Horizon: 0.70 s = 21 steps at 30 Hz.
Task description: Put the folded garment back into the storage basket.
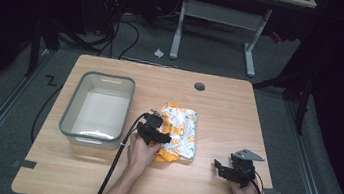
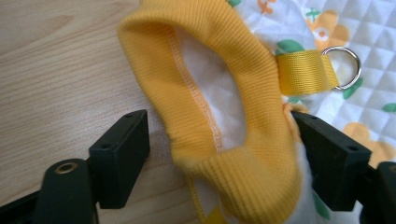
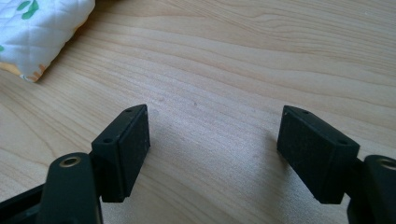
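On the wooden table (image 1: 218,113), right of the grey bin (image 1: 71,109), my left gripper (image 2: 219,140) is straddling the garment's (image 1: 179,133) yellow ribbed cuff (image 2: 205,88), jaws apart; far right, my right gripper (image 3: 212,144) is hovering open.

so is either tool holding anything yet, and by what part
Nothing is gripped yet: left tool straddles the garment's yellow ribbed cuff; right tool is open.

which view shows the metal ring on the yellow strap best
The left gripper view: the metal ring hangs from the yellow strap on the quilted garment, sharp and close. In the high view the garment is too small to make out the ring. The right gripper view catches just a garment corner.
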Tool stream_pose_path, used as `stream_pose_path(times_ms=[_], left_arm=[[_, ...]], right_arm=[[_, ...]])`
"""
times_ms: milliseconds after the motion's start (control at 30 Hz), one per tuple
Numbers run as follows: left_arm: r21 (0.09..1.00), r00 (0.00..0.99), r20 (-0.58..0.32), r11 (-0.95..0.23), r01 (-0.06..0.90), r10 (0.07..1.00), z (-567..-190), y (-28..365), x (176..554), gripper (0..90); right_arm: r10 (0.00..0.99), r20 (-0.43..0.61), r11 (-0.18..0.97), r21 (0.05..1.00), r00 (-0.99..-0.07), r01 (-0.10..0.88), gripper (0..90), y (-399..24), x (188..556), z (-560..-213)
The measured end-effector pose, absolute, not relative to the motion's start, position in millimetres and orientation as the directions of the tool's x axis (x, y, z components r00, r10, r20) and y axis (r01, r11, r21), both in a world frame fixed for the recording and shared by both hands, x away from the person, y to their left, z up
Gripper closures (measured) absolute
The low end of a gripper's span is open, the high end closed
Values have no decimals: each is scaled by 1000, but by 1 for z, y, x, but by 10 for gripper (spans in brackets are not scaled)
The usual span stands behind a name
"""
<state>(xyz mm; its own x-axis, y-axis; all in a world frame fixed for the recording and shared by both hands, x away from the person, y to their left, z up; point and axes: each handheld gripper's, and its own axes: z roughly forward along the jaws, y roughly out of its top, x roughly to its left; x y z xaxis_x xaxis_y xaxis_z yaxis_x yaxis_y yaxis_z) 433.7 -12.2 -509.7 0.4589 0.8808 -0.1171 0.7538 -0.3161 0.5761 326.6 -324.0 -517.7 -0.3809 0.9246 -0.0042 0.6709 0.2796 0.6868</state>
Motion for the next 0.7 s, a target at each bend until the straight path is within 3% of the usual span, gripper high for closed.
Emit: stream_pose_path(times_ms=[433,700], left_arm=[[604,534,-88,-382,700,841,-509,-17,429,540],[609,551,-146,-364,705,822,-509,-16,430,699]], right_arm=[[924,-5,280,687,-381,671,257,-324,327,-518],[924,-5,280,687,-381,671,258,-324,327,-518]])
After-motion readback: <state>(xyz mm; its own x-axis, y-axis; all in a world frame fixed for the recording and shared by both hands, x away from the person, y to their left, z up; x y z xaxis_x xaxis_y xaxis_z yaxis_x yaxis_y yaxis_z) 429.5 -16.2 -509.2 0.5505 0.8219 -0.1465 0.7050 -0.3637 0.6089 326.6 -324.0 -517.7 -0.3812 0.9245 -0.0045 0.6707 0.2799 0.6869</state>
